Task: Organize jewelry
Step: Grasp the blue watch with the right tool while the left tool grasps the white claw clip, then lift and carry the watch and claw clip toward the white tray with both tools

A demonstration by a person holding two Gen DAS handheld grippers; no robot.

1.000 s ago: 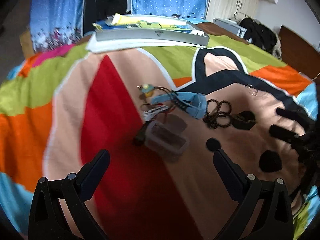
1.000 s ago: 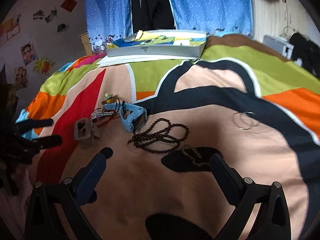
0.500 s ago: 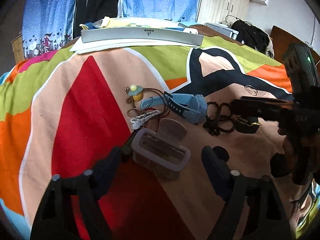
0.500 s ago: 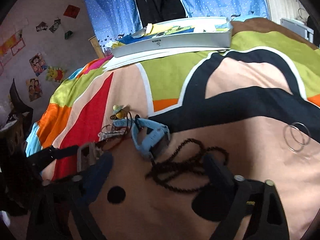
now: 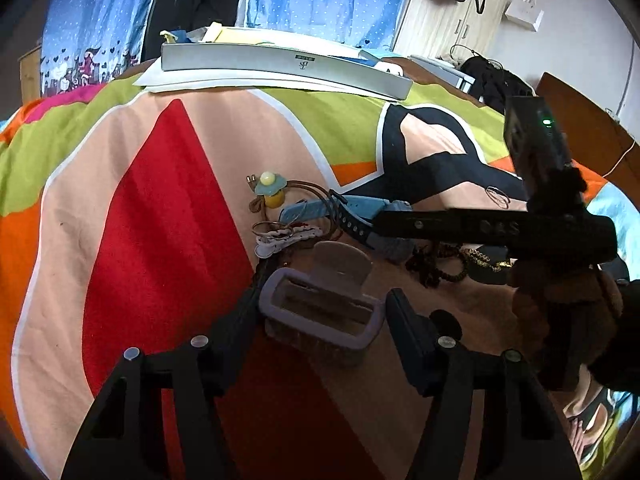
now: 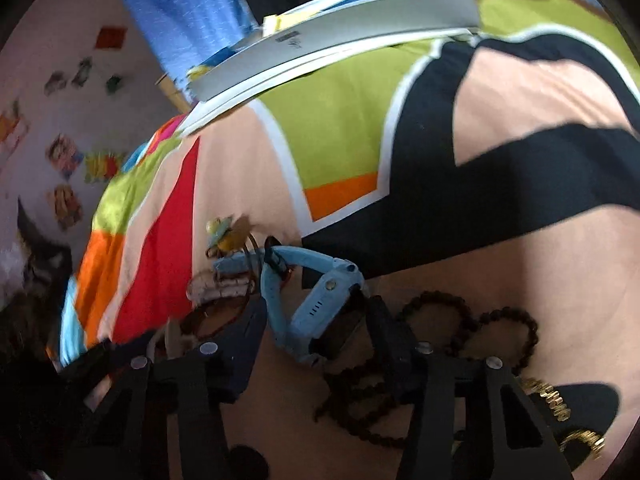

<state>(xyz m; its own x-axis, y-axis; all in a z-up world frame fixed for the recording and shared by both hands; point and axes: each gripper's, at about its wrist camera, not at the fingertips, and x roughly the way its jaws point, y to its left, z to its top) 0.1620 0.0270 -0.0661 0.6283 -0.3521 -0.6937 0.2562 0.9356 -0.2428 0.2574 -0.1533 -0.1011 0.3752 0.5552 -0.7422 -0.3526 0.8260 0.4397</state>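
A grey-lilac hair claw clip [image 5: 316,304] lies on the colourful bedspread [image 5: 160,200], and my left gripper [image 5: 320,310] is shut on its two sides. Behind it lie a white scalloped clip [image 5: 284,238], a flower hair tie [image 5: 270,188] and a blue watch [image 5: 360,208]. In the right wrist view, which is blurred, my right gripper [image 6: 316,320] is shut on the blue watch [image 6: 324,300]. A dark bead necklace [image 6: 440,344] lies just right of it. A gold chain [image 6: 548,396] rests on a black patch.
A long grey box [image 5: 280,62] on white sheets lies across the far side of the bed. Two thin rings [image 5: 496,196] lie on the black stripe. The right gripper's body [image 5: 492,232] and a hand reach in across the left view. A wardrobe stands behind.
Both grippers moved forward and down and narrowed their fingers. The left one closed on the hair claw clip, the right one on the blue watch.
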